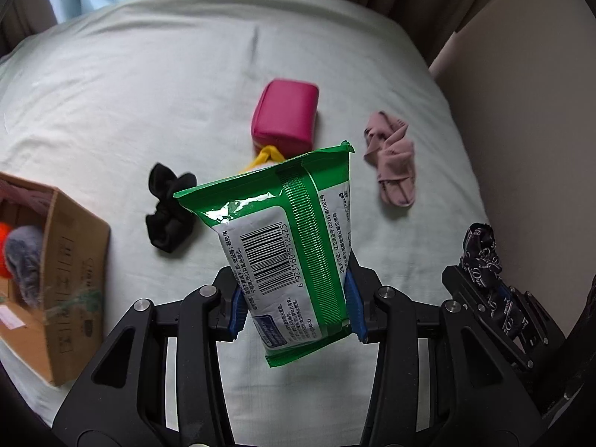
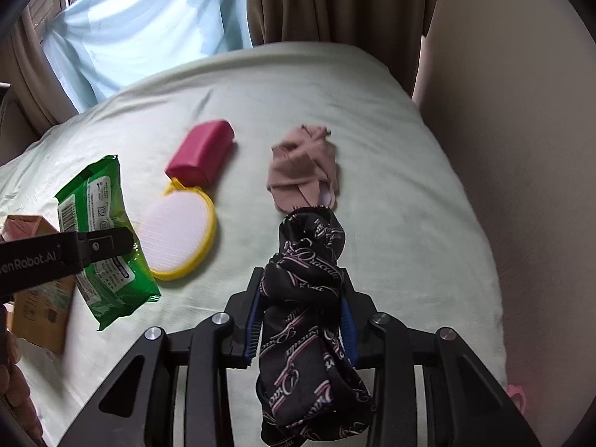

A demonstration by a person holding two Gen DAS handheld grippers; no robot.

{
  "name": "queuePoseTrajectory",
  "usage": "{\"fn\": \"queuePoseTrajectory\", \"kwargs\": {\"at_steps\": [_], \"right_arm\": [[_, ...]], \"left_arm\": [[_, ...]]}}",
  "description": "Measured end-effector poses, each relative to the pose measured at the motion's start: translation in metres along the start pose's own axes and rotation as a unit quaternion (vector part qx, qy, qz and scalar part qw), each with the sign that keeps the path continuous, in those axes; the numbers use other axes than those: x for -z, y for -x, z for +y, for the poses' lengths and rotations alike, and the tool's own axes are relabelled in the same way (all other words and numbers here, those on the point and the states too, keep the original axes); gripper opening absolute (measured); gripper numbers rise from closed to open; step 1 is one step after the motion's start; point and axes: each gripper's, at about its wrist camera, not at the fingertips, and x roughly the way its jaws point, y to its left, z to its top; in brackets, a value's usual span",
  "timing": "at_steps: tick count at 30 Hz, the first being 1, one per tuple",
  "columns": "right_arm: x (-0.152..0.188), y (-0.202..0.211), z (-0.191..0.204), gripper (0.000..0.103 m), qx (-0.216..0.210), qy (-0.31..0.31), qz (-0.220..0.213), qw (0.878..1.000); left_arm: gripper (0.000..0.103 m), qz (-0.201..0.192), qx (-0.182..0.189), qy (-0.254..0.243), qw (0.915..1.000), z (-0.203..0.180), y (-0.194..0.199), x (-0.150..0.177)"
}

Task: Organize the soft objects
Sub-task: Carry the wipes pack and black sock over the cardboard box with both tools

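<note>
My left gripper [image 1: 296, 307] is shut on a green wet-wipes pack [image 1: 287, 238] and holds it above the pale green bed [image 1: 149, 85]. The pack and that gripper also show in the right wrist view [image 2: 108, 238]. My right gripper [image 2: 301, 326] is shut on a black patterned cloth [image 2: 309, 298], seen too at the right of the left wrist view [image 1: 484, 260]. On the bed lie a magenta pouch [image 1: 285, 115], a pink cloth [image 1: 393, 156], a black scrunchie [image 1: 169, 206] and a yellow-rimmed round pad [image 2: 175, 231].
An open cardboard box [image 1: 70, 272] holding grey and orange soft things stands at the bed's left side. Curtains [image 2: 316, 0] and a window are behind the bed. A beige wall [image 2: 521, 149] runs along the right.
</note>
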Motion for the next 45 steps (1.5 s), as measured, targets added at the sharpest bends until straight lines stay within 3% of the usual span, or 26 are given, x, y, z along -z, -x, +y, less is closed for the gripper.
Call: {"fn": "queuePoseTrajectory", "kwargs": {"at_steps": [14, 23, 29, 34, 39, 45], "right_arm": [[-0.049, 0.153, 0.044, 0.033, 0.0, -0.017, -0.073, 0.997], [-0.072, 0.235, 0.129, 0.033, -0.023, -0.008, -0.108, 0.994], [-0.078, 0.249, 0.209, 0.033, -0.054, 0.009, -0.107, 0.993], [-0.08, 0.235, 0.269, 0.033, -0.078, 0.027, -0.09, 0.992], [-0.082, 0.211, 0.325, 0.033, -0.1, 0.027, -0.055, 0.993], [-0.081, 0.17, 0.38, 0.033, -0.093, 0.032, -0.016, 0.995]], "left_arm": [[0.039, -0.079, 0.037, -0.012, 0.9961, 0.031, 0.159, -0.022], [0.039, -0.114, 0.033, -0.032, 0.9924, 0.102, 0.249, -0.026], [0.039, -0.114, 0.014, -0.013, 0.9933, 0.186, 0.283, -0.031], [0.039, -0.097, -0.01, 0.006, 0.9952, 0.258, 0.286, -0.032], [0.039, -0.066, -0.023, 0.014, 0.9975, 0.321, 0.27, -0.036], [0.039, -0.019, -0.022, 0.001, 0.9996, 0.377, 0.232, -0.038]]}}
